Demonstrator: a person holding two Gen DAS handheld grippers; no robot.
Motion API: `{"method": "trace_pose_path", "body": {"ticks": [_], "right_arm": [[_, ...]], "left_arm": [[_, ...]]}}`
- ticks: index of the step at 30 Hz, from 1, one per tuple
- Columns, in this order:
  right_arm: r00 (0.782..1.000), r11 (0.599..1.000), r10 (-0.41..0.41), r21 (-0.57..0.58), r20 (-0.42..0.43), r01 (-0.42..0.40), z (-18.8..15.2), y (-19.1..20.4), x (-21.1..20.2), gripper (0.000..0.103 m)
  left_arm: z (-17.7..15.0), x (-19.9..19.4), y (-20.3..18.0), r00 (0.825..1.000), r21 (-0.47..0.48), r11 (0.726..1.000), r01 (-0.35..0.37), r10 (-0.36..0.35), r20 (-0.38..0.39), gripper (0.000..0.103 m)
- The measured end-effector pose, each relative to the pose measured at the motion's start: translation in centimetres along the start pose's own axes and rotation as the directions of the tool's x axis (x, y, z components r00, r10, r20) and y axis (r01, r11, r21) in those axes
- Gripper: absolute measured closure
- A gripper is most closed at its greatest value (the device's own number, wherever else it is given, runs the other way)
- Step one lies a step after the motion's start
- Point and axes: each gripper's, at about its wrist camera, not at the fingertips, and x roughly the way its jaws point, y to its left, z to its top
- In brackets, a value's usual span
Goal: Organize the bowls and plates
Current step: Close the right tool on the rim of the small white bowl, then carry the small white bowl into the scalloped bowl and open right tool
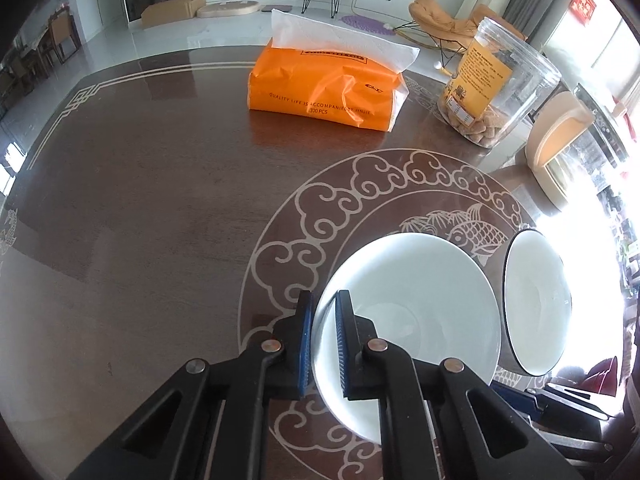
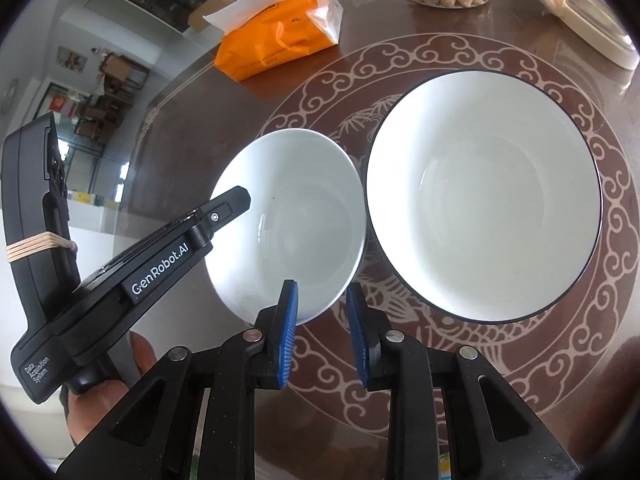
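Our left gripper pinches the near rim of the small plain white ceramic bowl on the dark patterned table. Our right gripper straddles that bowl's rim, narrow, apparently not yet touching. Beside it stands the larger black-rimmed white bowl. We judge nesting comes next: lift level, clear the black rim.

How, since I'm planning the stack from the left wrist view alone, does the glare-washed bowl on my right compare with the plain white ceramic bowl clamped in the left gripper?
Observer: The black-rimmed white ceramic bowl is clearly wider than the plain white ceramic bowl.
Operator: Anything inside the wider one?
Observer: No, it stands upright and empty.
Operator: Where is the right gripper?
Observer: The right gripper sits at the smaller bowl's near rim, with its jaws apart and table showing between them. It grips nothing.
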Motion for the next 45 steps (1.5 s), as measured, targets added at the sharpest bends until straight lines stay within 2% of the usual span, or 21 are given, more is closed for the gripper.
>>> {"method": "trace_pose_path", "body": {"ticks": [6, 11, 18, 25, 31, 36, 41, 45], "right_arm": [[0.999, 0.998, -0.037, -0.051, 0.003, 0.037, -0.4, 0.1, -0.6, 0.083], [0.999, 0.995, -0.034, -0.091, 0.003, 0.034, -2.0, -0.1, -2.0, 0.086], [0.999, 0.986, -0.019, -0.165, 0.033, 0.024, -5.0, -0.1, -6.6, 0.087], [0.998, 0.975, -0.010, -0.222, 0.069, 0.025, -9.7, -2.1, -12.7, 0.087], [0.997, 0.972, -0.039, -0.230, 0.061, 0.052, -13.7, -5.1, -14.6, 0.087], [0.998, 0.978, -0.053, -0.200, 0.034, 0.059, -16.0, -7.8, -14.0, 0.087], [0.998, 0.981, -0.067, -0.182, 0.006, 0.067, -17.0, -9.4, -12.8, 0.087], [0.998, 0.983, -0.066, -0.173, -0.003, 0.065, -17.3, -9.9, -12.4, 0.087]], "left_arm": [[-3.0, -1.6, 1.2, 0.998, -0.061, 0.997, 0.054, -0.055, -0.014, 0.098], [-6.4, -3.9, 0.5, 0.999, -0.076, 0.996, 0.054, -0.054, 0.006, 0.097], [-10.3, -9.2, -2.8, 0.996, -0.079, 0.995, 0.062, -0.057, 0.071, 0.096], [-15.8, -13.1, -7.4, 0.989, -0.069, 0.991, 0.114, -0.107, 0.102, 0.094], [-20.3, -13.2, -10.8, 0.990, -0.044, 0.994, 0.105, -0.100, 0.101, 0.094], [-22.4, -11.4, -11.8, 0.993, -0.055, 0.993, 0.105, -0.102, 0.067, 0.093], [-24.0, -9.9, -12.2, 0.994, -0.069, 0.992, 0.103, -0.102, 0.030, 0.093], [-24.4, -10.0, -12.5, 0.995, -0.063, 0.993, 0.097, -0.095, 0.031, 0.093]]}}
